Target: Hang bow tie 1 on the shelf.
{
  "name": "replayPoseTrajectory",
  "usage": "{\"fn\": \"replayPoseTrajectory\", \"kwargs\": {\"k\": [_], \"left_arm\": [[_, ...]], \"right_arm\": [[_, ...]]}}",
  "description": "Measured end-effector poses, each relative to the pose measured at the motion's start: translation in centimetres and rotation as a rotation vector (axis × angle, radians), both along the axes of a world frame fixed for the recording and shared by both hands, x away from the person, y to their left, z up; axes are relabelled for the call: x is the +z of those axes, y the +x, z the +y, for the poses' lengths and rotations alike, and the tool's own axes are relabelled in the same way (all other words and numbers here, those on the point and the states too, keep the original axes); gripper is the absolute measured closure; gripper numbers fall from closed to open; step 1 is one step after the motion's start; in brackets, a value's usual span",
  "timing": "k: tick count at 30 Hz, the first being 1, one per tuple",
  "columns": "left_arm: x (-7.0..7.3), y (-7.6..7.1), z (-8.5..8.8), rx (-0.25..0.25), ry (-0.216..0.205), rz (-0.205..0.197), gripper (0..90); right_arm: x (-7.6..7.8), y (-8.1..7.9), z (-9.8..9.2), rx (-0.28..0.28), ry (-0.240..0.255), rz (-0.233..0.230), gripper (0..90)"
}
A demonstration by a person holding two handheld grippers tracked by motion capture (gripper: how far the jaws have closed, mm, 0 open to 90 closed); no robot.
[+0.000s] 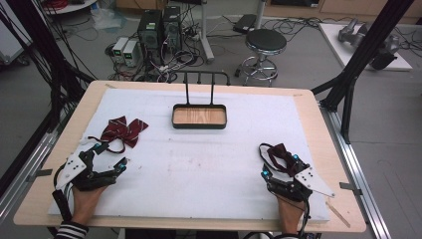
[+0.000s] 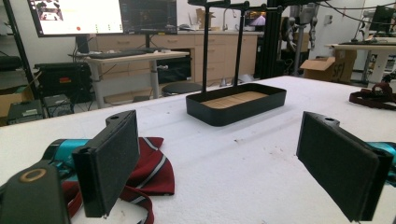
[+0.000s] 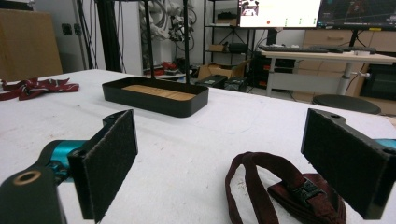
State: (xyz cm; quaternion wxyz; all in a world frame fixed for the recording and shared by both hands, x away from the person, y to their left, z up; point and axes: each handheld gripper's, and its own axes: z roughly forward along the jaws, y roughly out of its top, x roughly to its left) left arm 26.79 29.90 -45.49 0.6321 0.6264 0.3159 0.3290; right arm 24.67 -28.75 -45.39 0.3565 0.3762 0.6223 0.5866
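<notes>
High view: both grippers resting on white foam mat point(image 1: 199, 169), jaws spread apart, gripping nothing.
Left gripper point(image 1: 110, 155) sitting beside striped maroon fabric bow tie point(image 1: 124, 130); right gripper point(image 1: 279, 165) straddling dark maroon strapped bow tie point(image 1: 278, 154).

I hold my left tool point(image 1: 110, 158) low at the near left, jaws spread wide and empty, striped sleeve point(image 1: 71, 231) showing behind the hand; my right tool point(image 1: 278, 166) sits low at the near right, jaws equally wide apart
</notes>
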Motion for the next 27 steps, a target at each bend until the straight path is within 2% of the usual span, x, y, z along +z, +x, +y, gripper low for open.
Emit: {"fn": "replayPoseTrajectory", "kwargs": {"k": [20,27], "left_arm": [[0.1,0.1,-0.1,-0.016,0.014,0.014,13.6],[1.0,0.3,0.3,-0.028,0.047,0.027,13.6]], "right_arm": [[0.0,0.0,0.1,0.003,-0.008,0.004,9.9],[0.0,0.1,0.0,0.003,-0.004,0.004,9.9]]}}
